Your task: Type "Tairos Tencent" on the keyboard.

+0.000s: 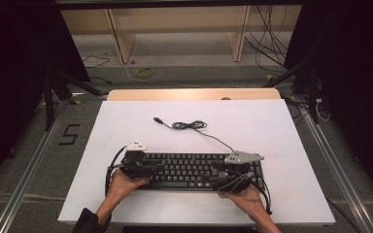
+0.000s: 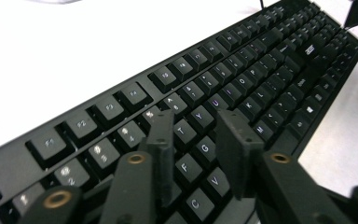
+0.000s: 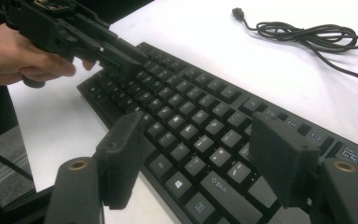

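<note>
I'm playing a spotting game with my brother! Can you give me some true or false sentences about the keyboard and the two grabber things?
1. The keyboard is black. True.
2. The keyboard's cable is plugged into a computer. False: its plug lies loose on the white table.
3. The left gripper hangs over the letter keys with its fingers apart. True.
4. The right gripper squeezes a red ball. False: it is open over the keyboard's right end, holding nothing.
5. Each gripper is held in a hand. True.
</note>
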The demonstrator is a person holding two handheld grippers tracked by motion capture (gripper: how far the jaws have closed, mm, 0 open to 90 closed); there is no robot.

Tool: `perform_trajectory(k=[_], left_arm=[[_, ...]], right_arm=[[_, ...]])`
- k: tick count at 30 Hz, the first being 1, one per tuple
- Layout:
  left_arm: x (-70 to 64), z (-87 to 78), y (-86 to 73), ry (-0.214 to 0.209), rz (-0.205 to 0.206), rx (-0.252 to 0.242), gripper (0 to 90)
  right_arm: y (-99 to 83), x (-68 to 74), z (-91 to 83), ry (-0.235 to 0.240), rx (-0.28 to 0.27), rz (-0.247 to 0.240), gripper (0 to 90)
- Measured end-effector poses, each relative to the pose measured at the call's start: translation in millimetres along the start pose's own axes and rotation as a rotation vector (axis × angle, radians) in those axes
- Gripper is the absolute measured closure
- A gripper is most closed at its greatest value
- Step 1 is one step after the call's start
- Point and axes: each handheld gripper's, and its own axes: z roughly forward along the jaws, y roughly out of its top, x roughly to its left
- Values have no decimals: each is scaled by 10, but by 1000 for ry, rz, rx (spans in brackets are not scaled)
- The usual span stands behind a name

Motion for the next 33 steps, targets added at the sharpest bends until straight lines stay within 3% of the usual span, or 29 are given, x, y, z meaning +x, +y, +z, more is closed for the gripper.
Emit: perform_trajectory(k=[7,16,33], left_arm=[[-32,136,64,19,31,36,776],[-13,220,88,37,30,65,873],[-40,265,70,60,51,86,891]], right_arm=[[-26,11,-23,3,-5,-1,358],[-51,11,-78,1,-11,4,360],[-72,16,-120,-4,-13,2,364]])
